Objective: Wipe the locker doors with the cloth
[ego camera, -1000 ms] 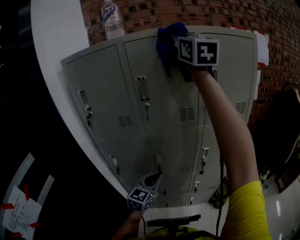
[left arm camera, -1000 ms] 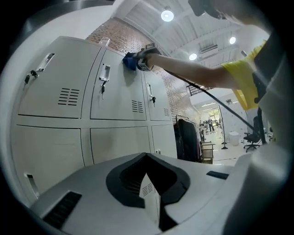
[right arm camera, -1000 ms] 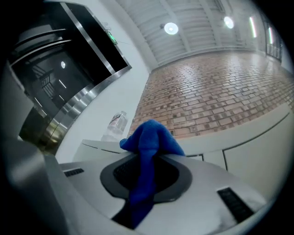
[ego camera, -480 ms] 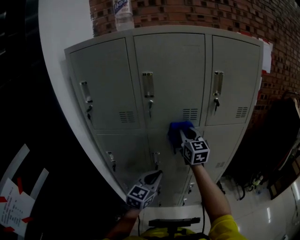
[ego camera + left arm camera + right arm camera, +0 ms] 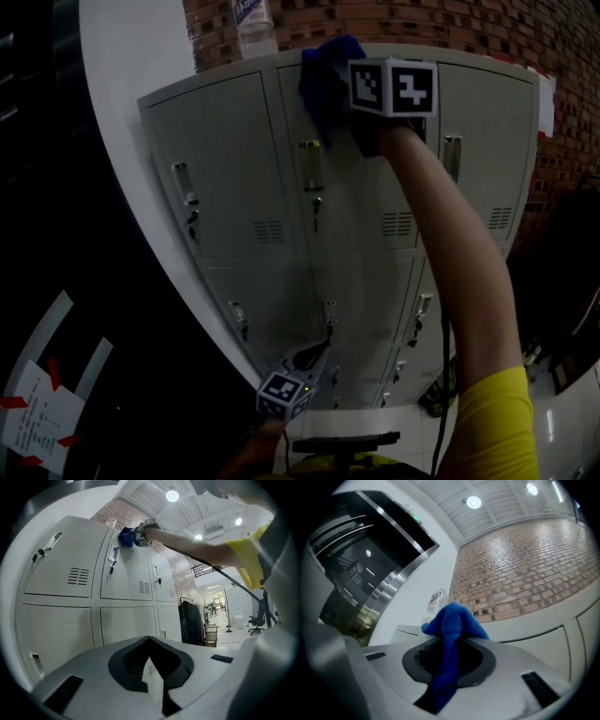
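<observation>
the right gripper (image 5: pixel 364 117) is squeezed tight on the blue cloth (image 5: pixel 328 80). in the right gripper view the cloth (image 5: pixel 451 620) is pinched between the jaws and sticks out in front. the cloth is pressed on the top edge of the middle top door (image 5: pixel 361 202) of the lockers (image 5: pixel 225 178), just under the bottle (image 5: pixel 255 23) that stands on top.

half a second ago the cloth was low down on this same door, by the little air slots. now it is back up at the top, where it also was a second ago. so the arm is going up and down, and i think this door is getting a good rub while the other doors still need one.

the left gripper (image 5: pixel 309 358) stays low by the bottom doors. its jaws are closed and hold nothing. it is not helping right now.
</observation>
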### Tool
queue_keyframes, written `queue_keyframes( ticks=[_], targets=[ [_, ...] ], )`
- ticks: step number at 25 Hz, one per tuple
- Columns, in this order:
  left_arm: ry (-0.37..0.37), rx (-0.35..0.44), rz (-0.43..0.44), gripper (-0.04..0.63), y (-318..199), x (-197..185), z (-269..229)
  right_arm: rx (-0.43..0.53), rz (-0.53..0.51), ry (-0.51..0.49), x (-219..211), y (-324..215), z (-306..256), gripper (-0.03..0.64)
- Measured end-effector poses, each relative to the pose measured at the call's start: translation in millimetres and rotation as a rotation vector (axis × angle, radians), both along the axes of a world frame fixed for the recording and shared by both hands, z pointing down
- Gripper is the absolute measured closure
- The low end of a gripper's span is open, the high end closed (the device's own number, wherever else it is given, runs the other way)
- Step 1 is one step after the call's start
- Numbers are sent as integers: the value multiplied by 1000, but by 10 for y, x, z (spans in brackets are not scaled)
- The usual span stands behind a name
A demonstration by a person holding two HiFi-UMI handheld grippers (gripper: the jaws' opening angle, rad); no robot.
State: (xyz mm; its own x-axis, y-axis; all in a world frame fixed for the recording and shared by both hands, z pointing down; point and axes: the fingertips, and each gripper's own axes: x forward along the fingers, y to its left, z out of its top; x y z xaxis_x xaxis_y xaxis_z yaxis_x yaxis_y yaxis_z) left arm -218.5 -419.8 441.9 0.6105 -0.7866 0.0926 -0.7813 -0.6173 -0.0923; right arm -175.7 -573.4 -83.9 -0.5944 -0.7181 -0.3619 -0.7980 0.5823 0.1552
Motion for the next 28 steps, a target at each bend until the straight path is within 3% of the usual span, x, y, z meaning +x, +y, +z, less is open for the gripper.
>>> queue_keyframes(
  ticks=[3,5,9,12,15,18,22,25,28],
  targets=[
    [5,-15,-23,597,-6,-123,64,4,37,45,-59,-29,104,549],
    [10,-20,-30,597,-19,-184,90,3,19,44,-64,-22,496,549],
    [14,-22,-19,597,-64,-187,125,-60,66,90,16,-129,2092,549],
    [9,-29,-2,597,-76,-129,163,-172,107,126,-7,-178,3552,549],
    [-7,-30,13,597,-65,-84,176,-260,51,60,-93,-188,4214,551],
    [-7,-25,11,597,-10,-87,171,-183,79,14,-25,-119,3729,551],
    [-15,-28,-2,597,24,-196,158,27,-13,-83,-68,199,1826,551],
    [-27,3,-19,597,29,-284,36,54,-138,-99,-379,303,569,551],
    [-16,40,-39,597,72,-399,-69,30,-116,-63,-629,239,-38,551]
  ],
)
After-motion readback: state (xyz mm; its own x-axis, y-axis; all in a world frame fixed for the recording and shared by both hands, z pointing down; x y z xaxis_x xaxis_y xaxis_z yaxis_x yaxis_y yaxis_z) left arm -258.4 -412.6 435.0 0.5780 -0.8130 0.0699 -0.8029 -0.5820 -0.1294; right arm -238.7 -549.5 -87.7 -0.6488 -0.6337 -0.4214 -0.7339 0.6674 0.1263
